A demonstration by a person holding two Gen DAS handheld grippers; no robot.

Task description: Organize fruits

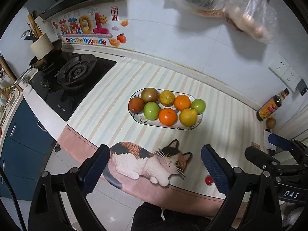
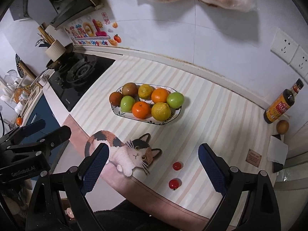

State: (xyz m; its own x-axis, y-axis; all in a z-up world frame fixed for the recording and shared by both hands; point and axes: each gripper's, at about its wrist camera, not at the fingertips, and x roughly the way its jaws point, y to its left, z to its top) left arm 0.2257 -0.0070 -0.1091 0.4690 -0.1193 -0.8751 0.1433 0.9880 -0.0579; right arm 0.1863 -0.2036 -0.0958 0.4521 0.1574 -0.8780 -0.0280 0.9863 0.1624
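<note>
Hovering with fingers spread wide and empty, the right gripper [image 2: 154,165] lies nearer than the left gripper [image 1: 154,169] to two cherry tomatoes [image 2: 177,166] on the near counter [image 2: 211,115], short of the filled plate [image 2: 173,116].

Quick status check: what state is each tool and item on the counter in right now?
Left tool: open, empty.
Right tool: open, empty.
Plate: full, eight fruits.
Two cherry tomatoes: loose on the mat, off the plate.
Sauce bottle: upright, capped.
Stove burner: no flame visible.
</note>
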